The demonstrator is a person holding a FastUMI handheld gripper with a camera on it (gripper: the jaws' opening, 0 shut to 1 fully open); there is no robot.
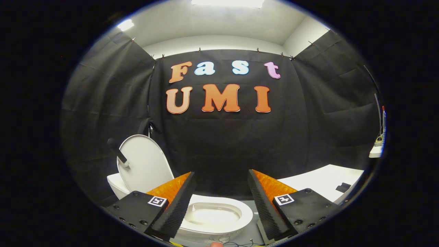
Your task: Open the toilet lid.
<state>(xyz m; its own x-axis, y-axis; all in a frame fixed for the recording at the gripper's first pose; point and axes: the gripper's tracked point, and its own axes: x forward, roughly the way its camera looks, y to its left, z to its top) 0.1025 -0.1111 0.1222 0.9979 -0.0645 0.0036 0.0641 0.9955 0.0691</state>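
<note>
The white toilet lid (145, 164) stands raised, an oval leaning back over the cistern, off to the left beyond the gripper (221, 202), whose fingers are spread wide and hold nothing. The toilet (245, 214) itself sits low between those fingers, seat down, bowl open and glossy.

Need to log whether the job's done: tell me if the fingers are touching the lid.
Apart. In the gripper view the lid stands raised behind the bowl, and the gripper is open, its fingers nearer the camera with nothing between them.
</note>
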